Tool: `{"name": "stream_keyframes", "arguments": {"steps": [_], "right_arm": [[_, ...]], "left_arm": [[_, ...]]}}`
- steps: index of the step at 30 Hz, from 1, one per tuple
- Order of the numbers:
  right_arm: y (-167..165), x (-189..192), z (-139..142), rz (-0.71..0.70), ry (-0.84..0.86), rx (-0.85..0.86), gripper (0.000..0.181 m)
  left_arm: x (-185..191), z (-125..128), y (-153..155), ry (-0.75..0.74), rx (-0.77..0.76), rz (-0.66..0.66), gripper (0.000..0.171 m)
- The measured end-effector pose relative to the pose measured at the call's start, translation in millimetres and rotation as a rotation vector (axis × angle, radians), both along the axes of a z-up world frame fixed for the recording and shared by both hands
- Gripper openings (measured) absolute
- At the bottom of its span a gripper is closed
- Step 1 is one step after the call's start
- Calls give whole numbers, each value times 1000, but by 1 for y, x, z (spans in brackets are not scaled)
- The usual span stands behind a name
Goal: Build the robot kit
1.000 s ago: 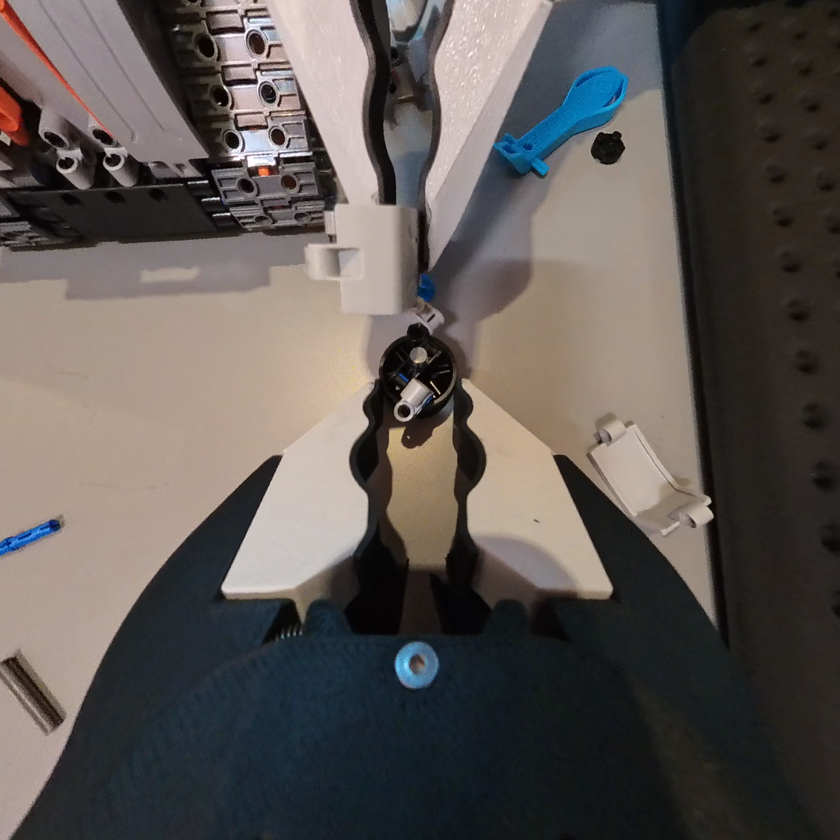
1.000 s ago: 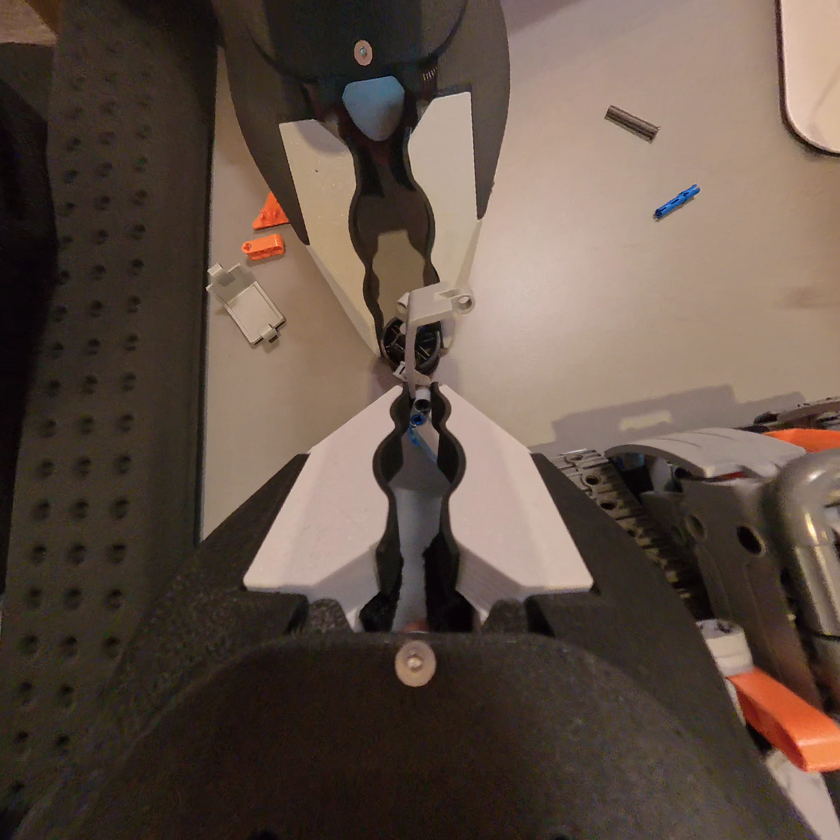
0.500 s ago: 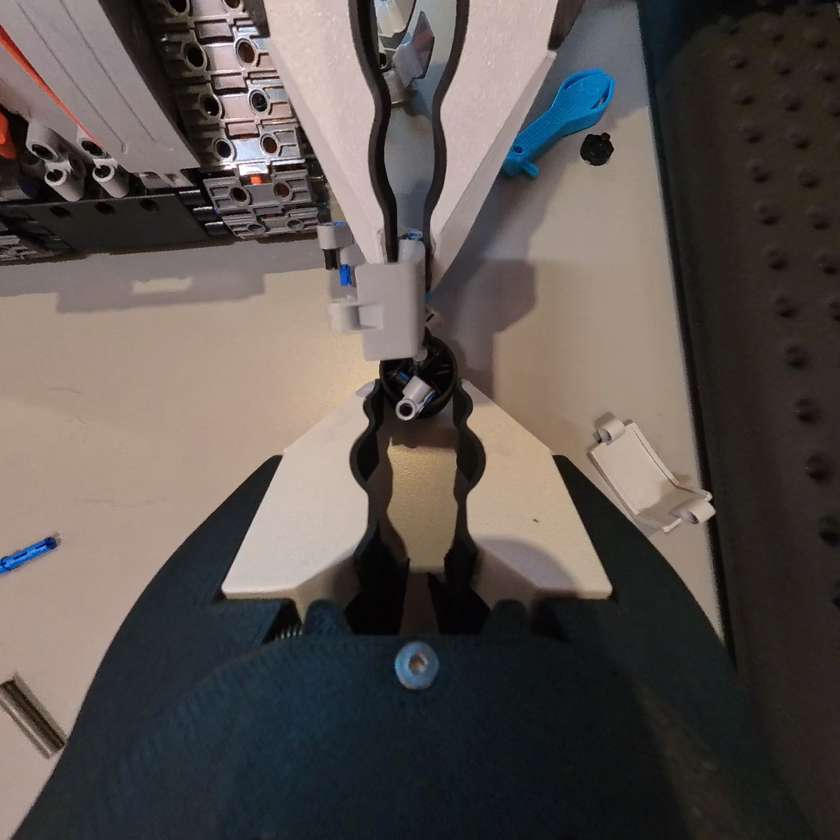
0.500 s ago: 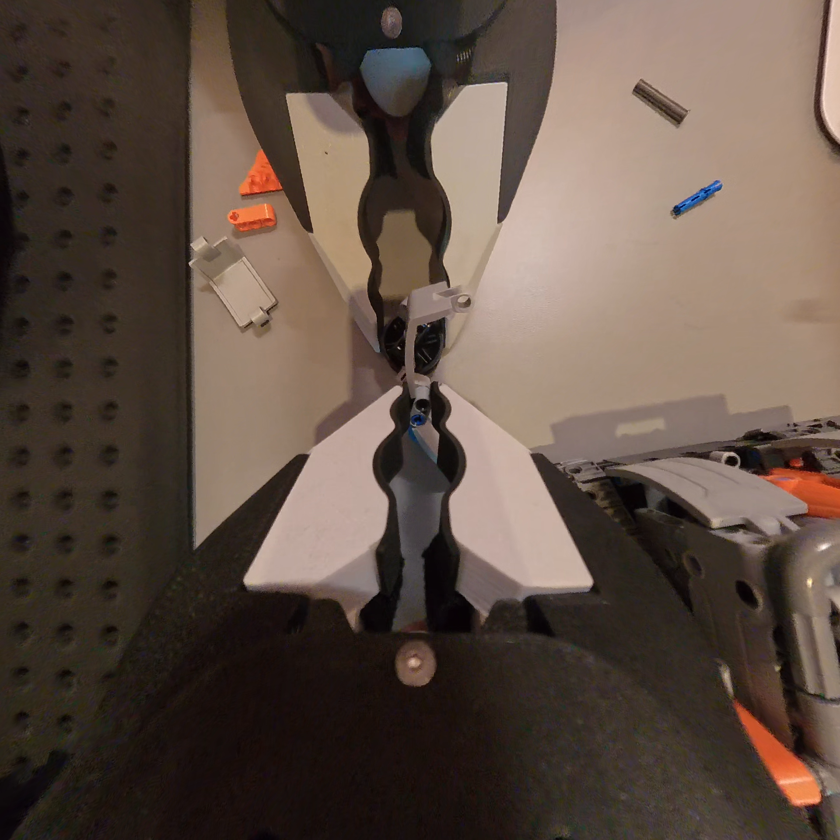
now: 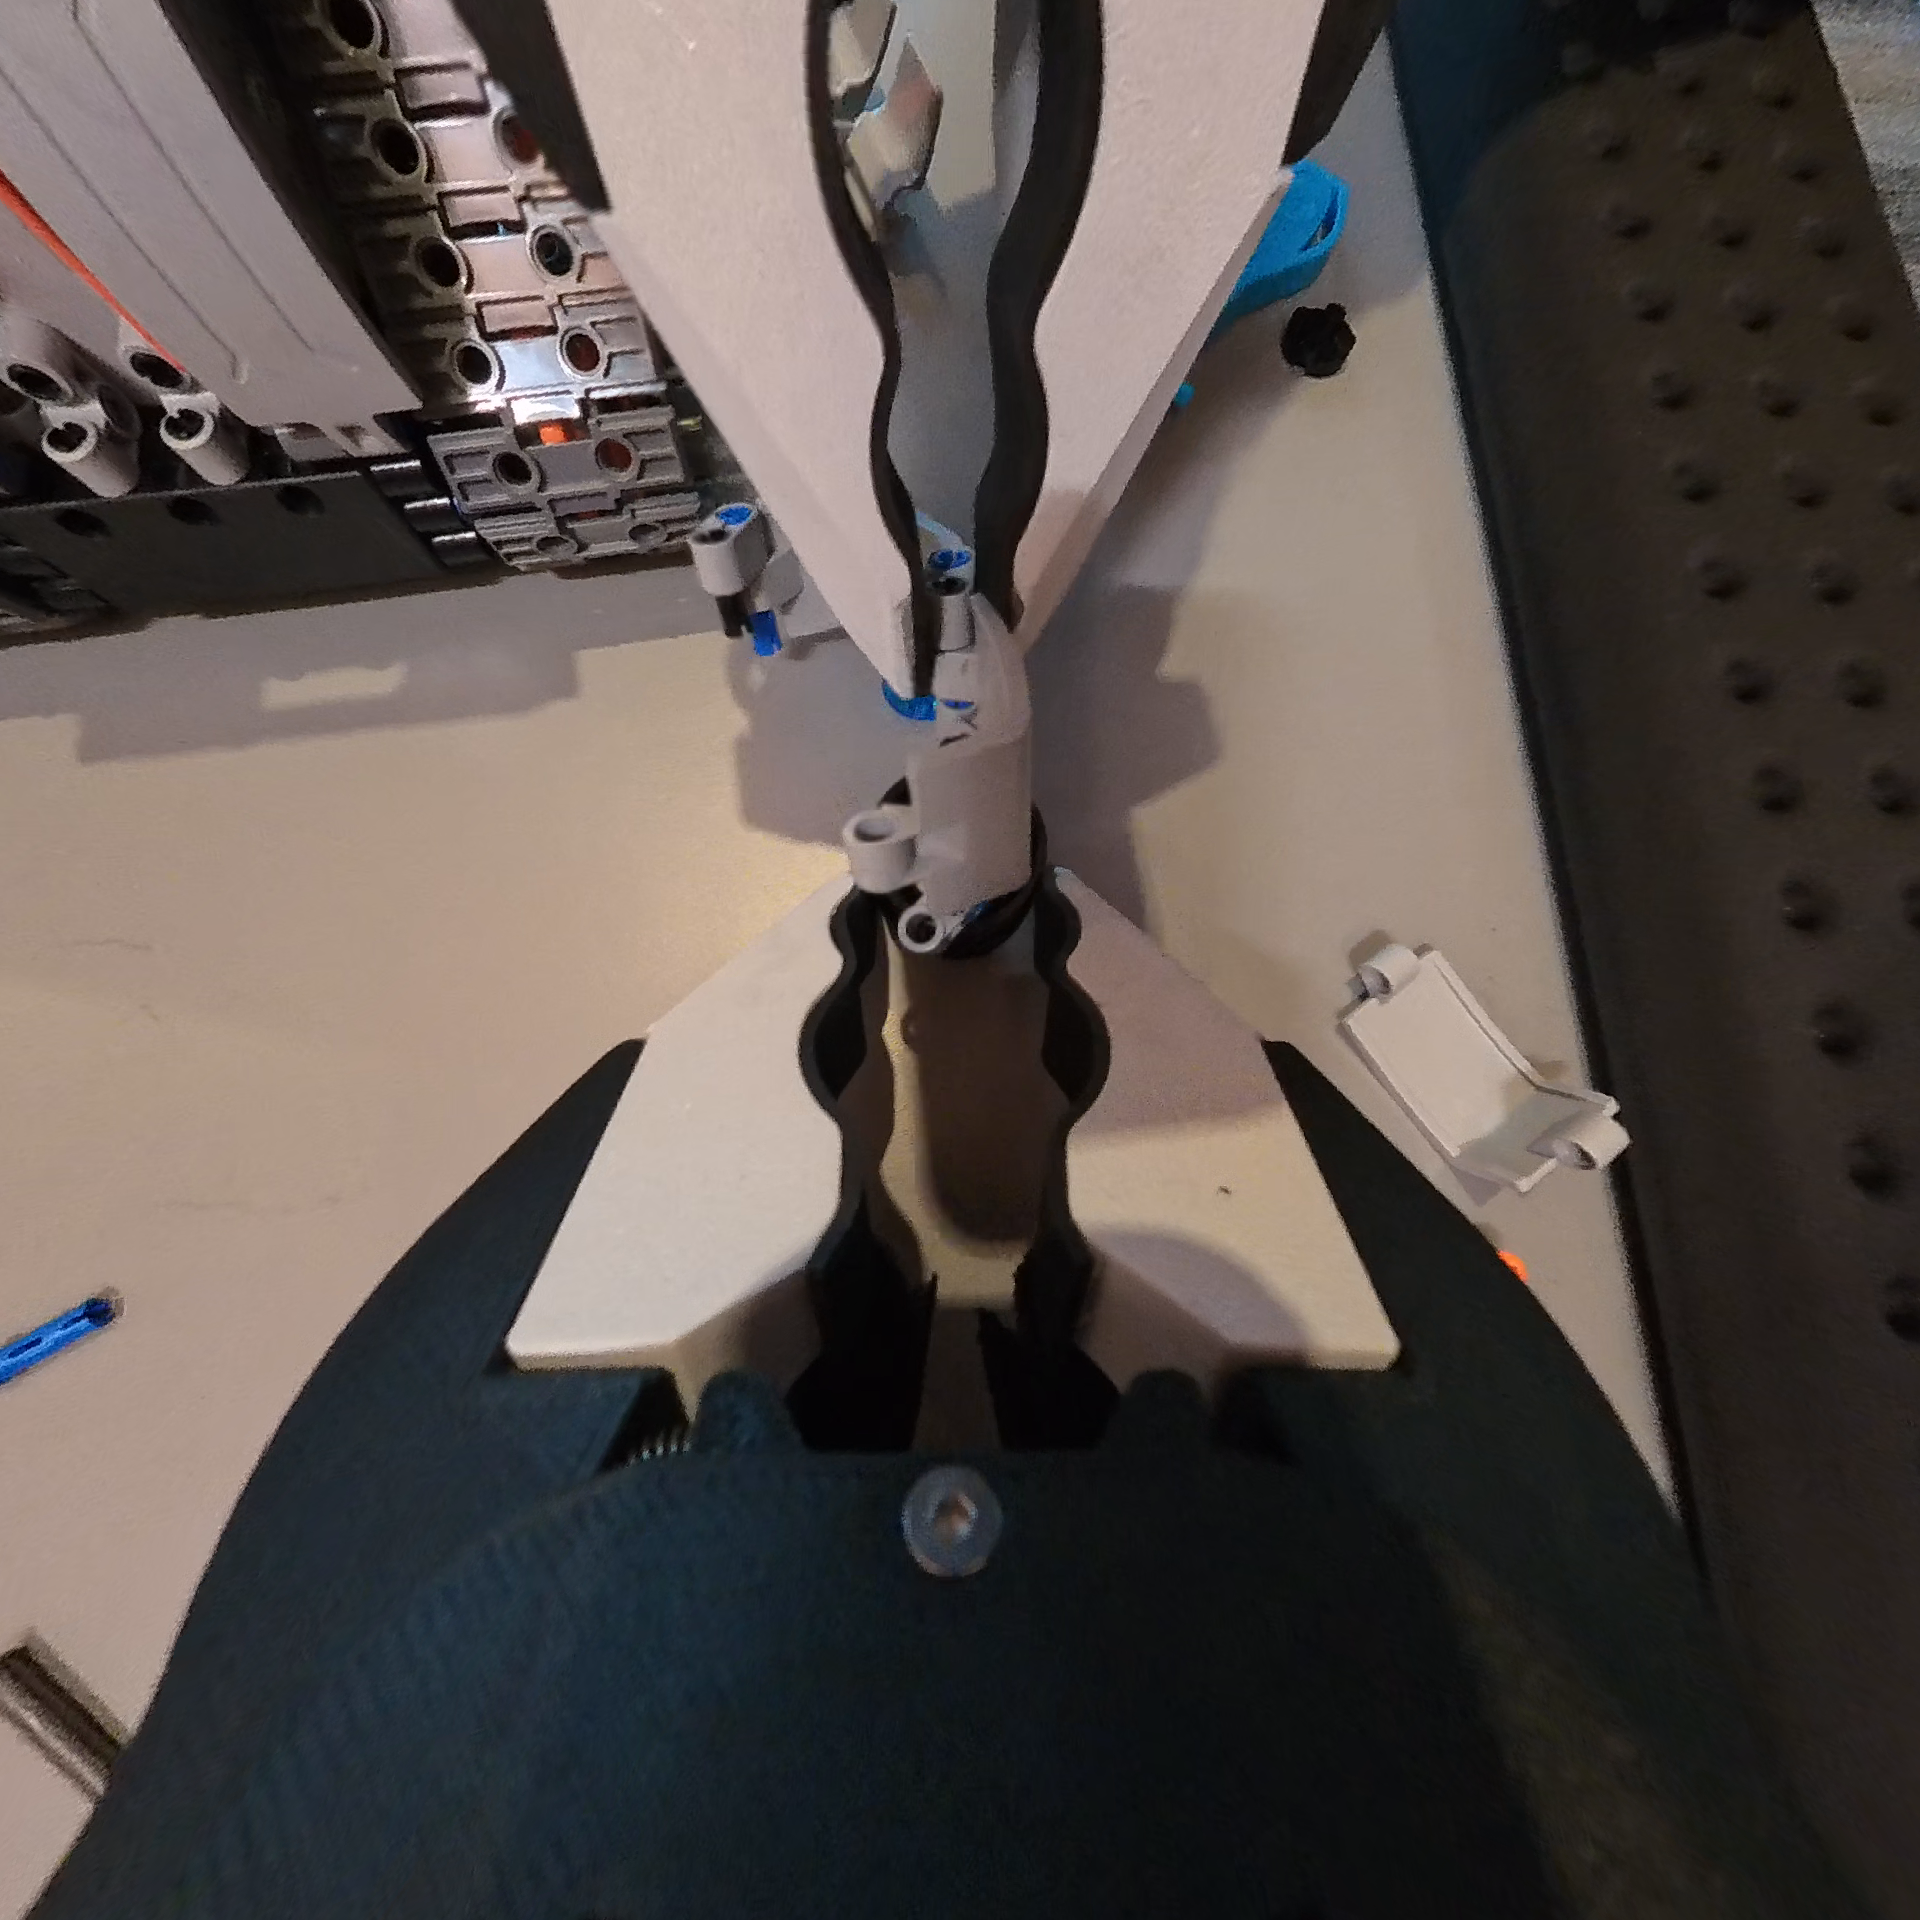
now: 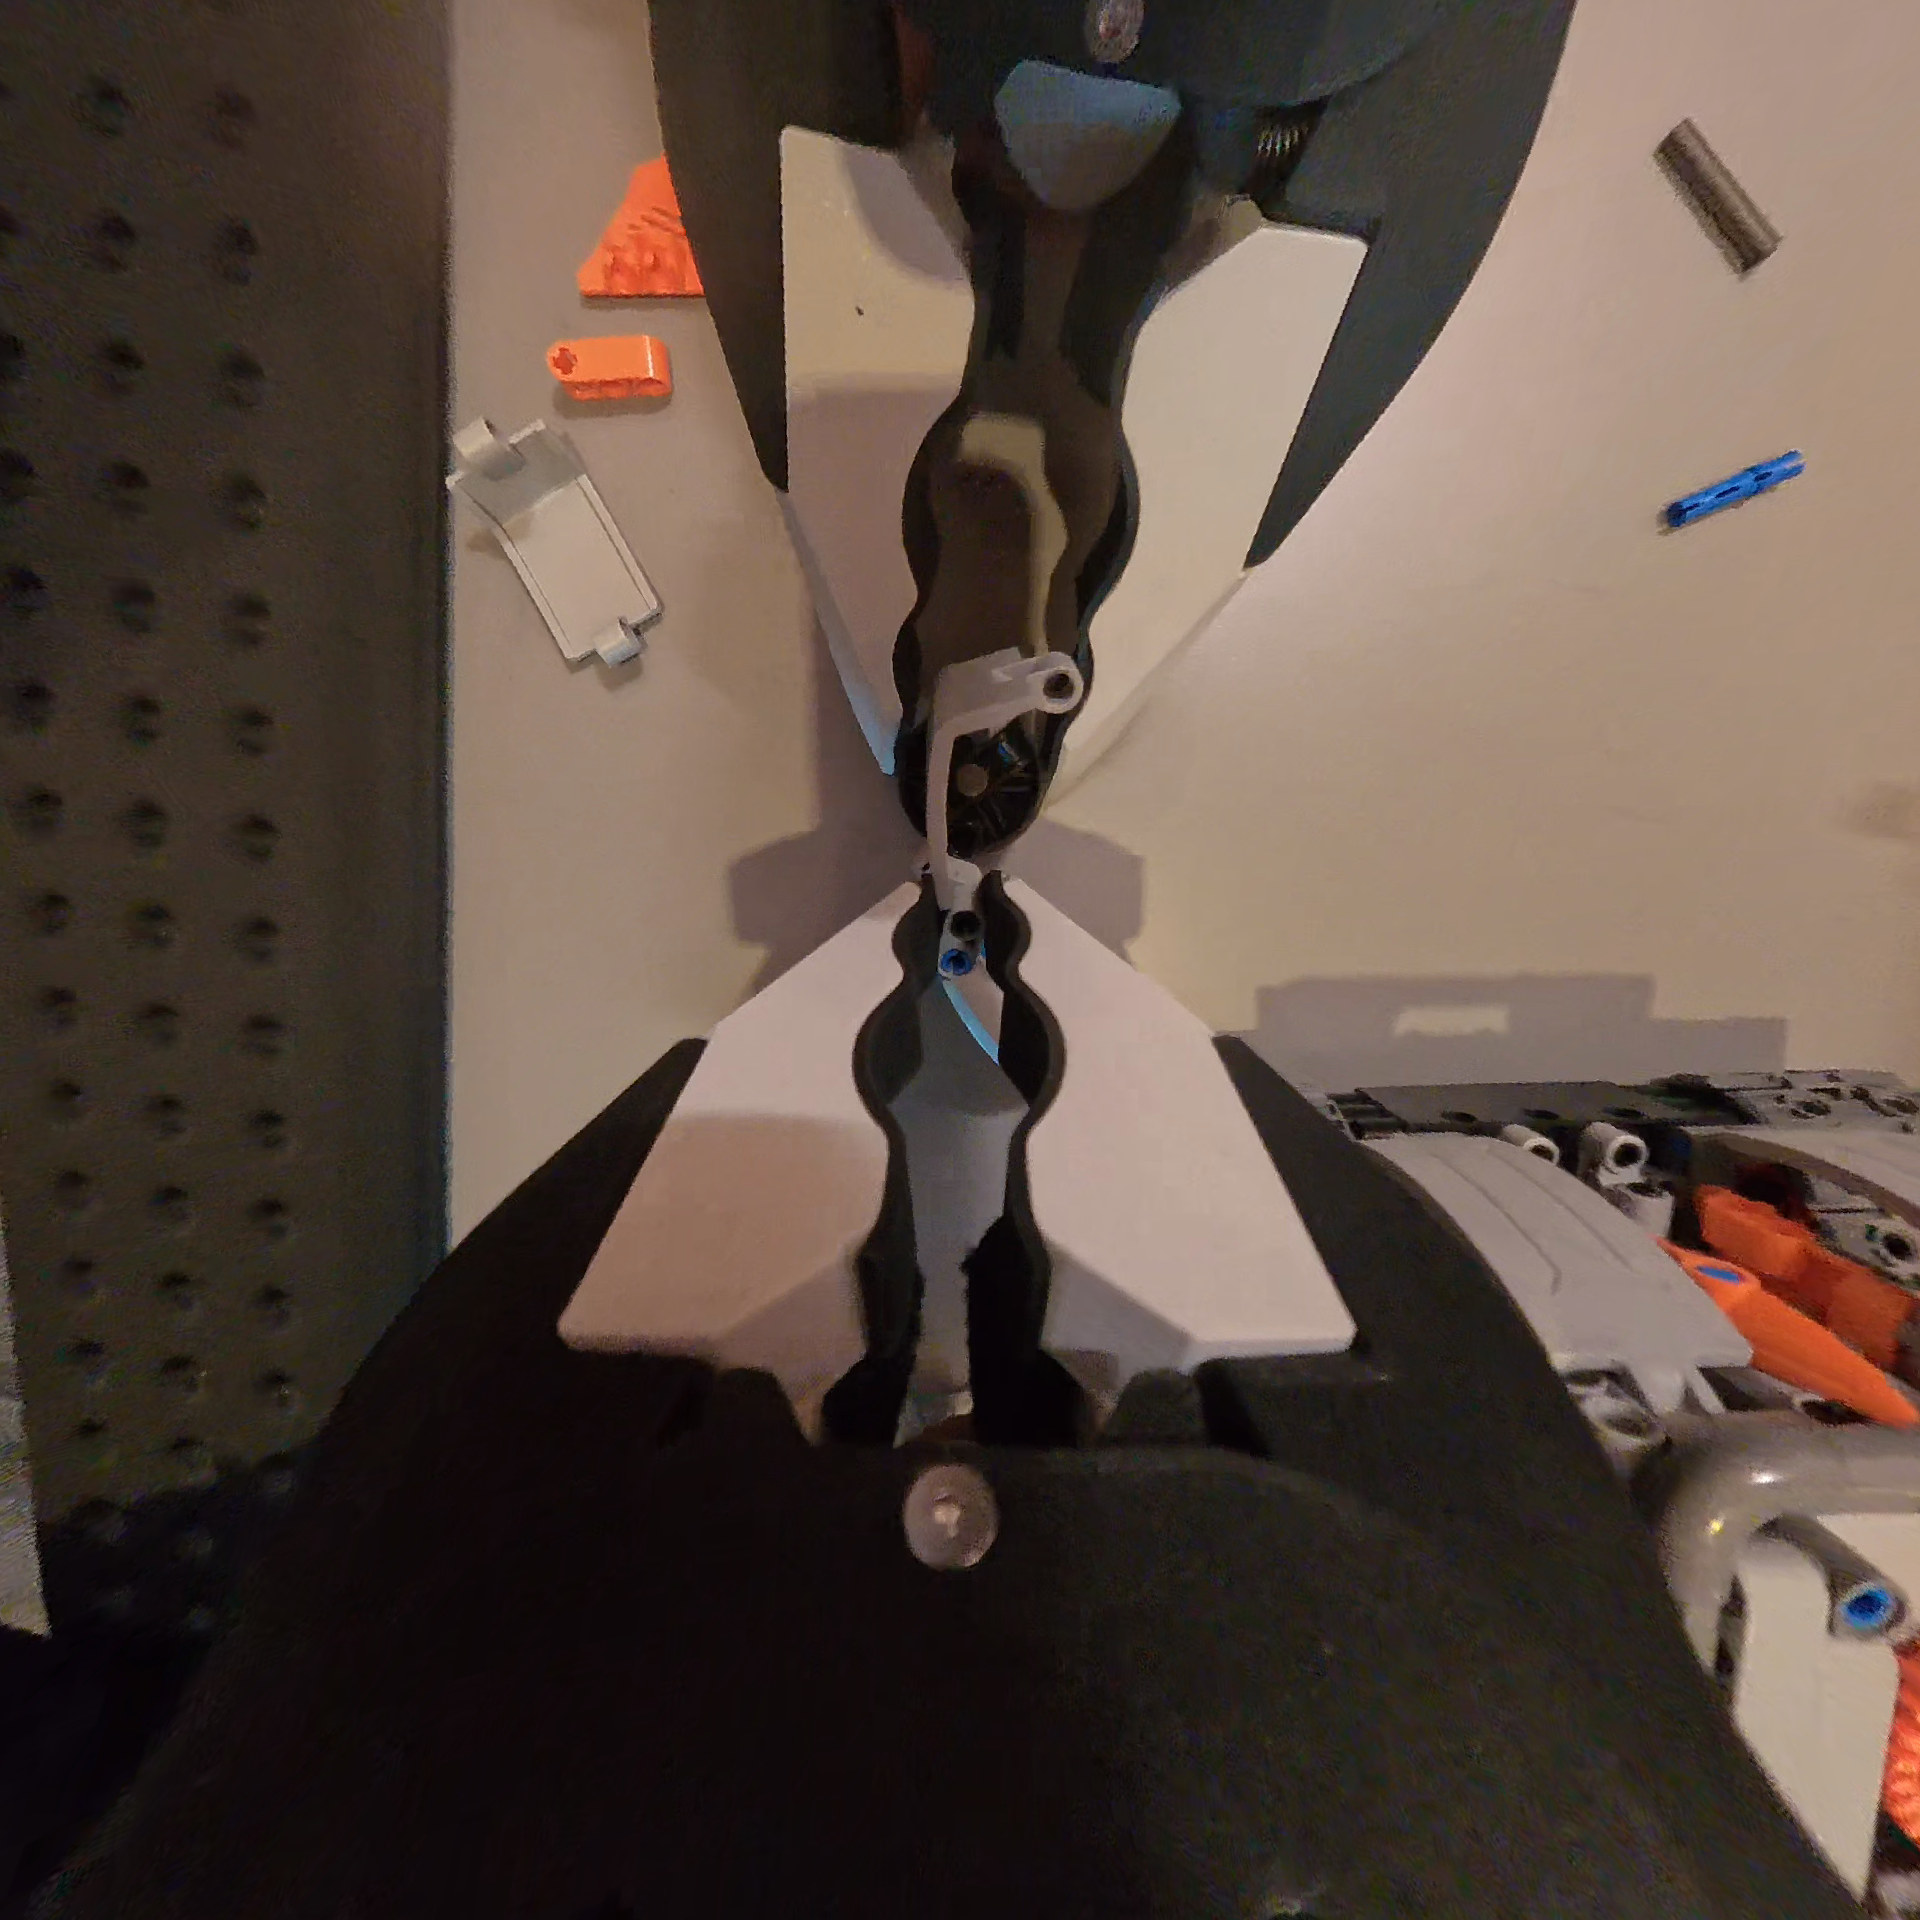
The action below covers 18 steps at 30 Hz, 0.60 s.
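My left gripper (image 5: 956, 904) is shut on a small black wheel (image 5: 1003, 923) with a grey hub, held just above the beige table. My right gripper (image 5: 956, 634) reaches in from the top, tip to tip with it. It is shut on a grey curved panel piece (image 5: 971, 821) with blue pins, which lies across the wheel. In the right wrist view my right gripper (image 6: 961, 894) grips the panel piece (image 6: 997, 691) at its lower end. The panel arches over the wheel (image 6: 992, 790), which sits in the left gripper (image 6: 977, 769).
A large grey, black and orange brick-built model (image 5: 312, 312) (image 6: 1558, 1195) stands beside the grippers. Loose on the table are a grey panel (image 5: 1475, 1081), a blue tool (image 5: 1288, 249), a blue axle (image 6: 1730, 488), a metal rod (image 6: 1714, 208) and orange pieces (image 6: 608, 369). A dark dimpled mat (image 5: 1714, 727) borders it. Both grippers' tips are close together, under 4 cm apart. From the left gripper's tips to the blue axle (image 6: 1730, 488) is close to 15 cm.
The right gripper has come closer and turned the grey panel piece from broad-face to edge-on, down over the wheel. The left gripper has kept the wheel nearly still.
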State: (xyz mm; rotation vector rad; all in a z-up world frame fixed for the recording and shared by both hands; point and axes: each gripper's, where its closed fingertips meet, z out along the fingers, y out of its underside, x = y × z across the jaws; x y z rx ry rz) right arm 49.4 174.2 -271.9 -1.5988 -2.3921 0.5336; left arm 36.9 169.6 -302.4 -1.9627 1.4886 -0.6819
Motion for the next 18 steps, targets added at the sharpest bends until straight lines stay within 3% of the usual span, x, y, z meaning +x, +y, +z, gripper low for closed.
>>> {"name": "stream_keyframes", "arguments": {"steps": [4, 18], "right_arm": [[0, 0, -2, -18, -31, -66, 5], [-6, -3, -5, -2, 8, -40, 5]], "left_arm": [[0, 0, 0, -9, -18, -6, 27], [0, 0, 0, -5, -13, -2, 28]]}}
